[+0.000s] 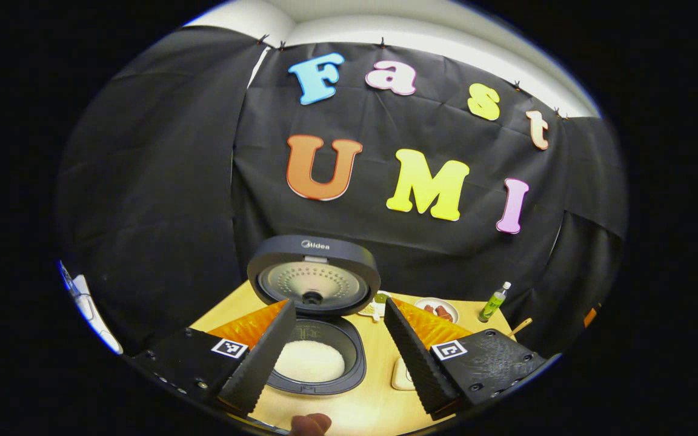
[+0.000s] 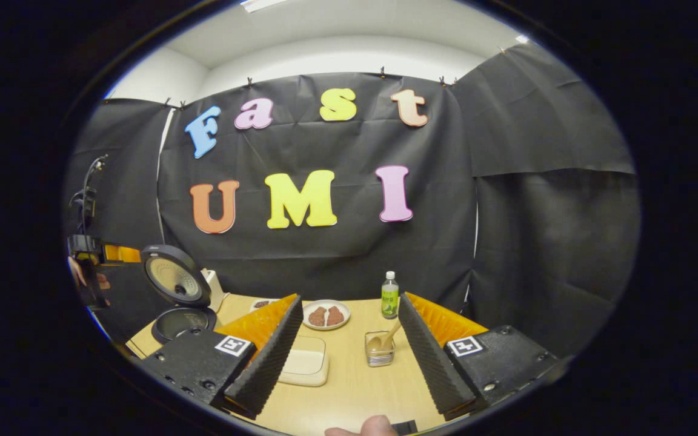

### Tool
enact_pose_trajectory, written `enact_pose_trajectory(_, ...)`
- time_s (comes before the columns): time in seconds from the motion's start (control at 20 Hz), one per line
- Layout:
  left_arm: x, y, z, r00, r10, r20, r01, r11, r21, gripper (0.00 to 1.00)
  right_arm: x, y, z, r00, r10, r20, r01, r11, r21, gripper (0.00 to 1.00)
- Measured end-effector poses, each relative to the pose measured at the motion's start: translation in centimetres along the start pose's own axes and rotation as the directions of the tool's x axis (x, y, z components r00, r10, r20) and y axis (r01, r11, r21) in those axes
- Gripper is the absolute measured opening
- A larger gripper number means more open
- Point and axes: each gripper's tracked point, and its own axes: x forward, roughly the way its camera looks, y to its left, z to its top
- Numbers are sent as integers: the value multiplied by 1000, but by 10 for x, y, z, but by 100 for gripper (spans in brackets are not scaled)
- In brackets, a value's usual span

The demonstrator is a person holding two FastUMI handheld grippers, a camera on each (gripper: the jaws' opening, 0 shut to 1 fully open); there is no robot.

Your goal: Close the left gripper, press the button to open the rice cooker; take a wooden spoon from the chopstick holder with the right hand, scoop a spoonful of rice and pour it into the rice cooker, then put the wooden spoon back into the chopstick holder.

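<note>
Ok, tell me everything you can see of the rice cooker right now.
The rice cooker is dark, rounded, and stands open on the wooden table. Its lid is tipped up at the back, showing a pale metallic inner plate dotted with holes and a dark centre knob. White rice lies in the dark inner pot. Neither gripper touches it; the left gripper hovers open in front.

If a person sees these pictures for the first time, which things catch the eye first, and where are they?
The rice cooker stands with its lid raised at the table's left end, white rice visible in the pot. In the right gripper view, the wooden spoon leans in the clear chopstick holder mid-table. Behind it stand a plate and a green bottle.
</note>
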Motion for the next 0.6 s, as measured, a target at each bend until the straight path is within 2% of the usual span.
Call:
enact_pose_trajectory(0.1, -18, -8, 9, 999, 4, 51, -7, 999, 51, 95, 5, -5, -1, 1000, 0, -7, 0, 1000, -9, 100)
enact_pose_trajectory(0.3, -49, -27, 20, 993, -4, 118, -2, 999, 46, 95, 20, -12, -6, 1000, 22, -18, -23, 1000, -17, 100)
enact_pose_trajectory(0.6, -78, -61, 21, 982, -2, 189, -17, 995, 99, 94, 61, -37, -32, 996, 55, -68, -57, 998, -35, 100)
